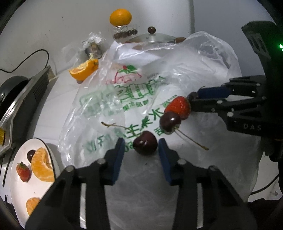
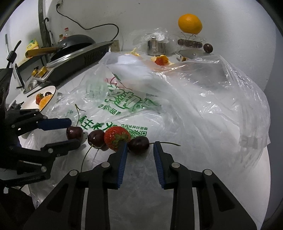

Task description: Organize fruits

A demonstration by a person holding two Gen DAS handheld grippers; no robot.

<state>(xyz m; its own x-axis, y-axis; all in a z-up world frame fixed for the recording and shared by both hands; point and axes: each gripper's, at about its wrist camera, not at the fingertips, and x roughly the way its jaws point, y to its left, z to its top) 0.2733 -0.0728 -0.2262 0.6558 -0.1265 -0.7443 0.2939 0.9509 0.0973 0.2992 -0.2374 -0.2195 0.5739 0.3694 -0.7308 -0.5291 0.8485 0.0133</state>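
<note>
On the plastic bag (image 1: 141,85) spread over the counter (image 1: 53,113), 4 loose fruits are lying in a row: 3 cherries and 1 strawberry (image 1: 178,107). The left tool (image 1: 141,150) is straddling the nearest cherry (image 1: 145,145), its blue pads standing a little apart from the skin on both sides, so nothing is clamped yet. The right tool (image 2: 139,150) is bracketing the far cherry (image 2: 138,145), with its left pad lying close against the fruit and strawberry, and its right pad clear of it beside the stem; whether that left pad is pressing is hard to say from these views, so I am reading it as not yet gripping.

To do this step well, each tool should be centring its cherry between the pads before squeezing, closing gently so the round, glossy fruit is not squirting out or bruising, and lifting straight up so the slippery bag is not dragging along. The right tool should also be keeping clear of the strawberry, and the middle cherry (image 1: 170,122) is sitting touching that strawberry, so neighbours may be rolling.

By the left edge, the white plate (image 1: 17,187) is already holding 1 cherry, 1 strawberry and 2 peeled orange pieces. Farther back, 1 whole orange (image 1: 120,17) is resting on a glass holding more cherries, beside 1 cut orange piece (image 1: 84,69).
</note>
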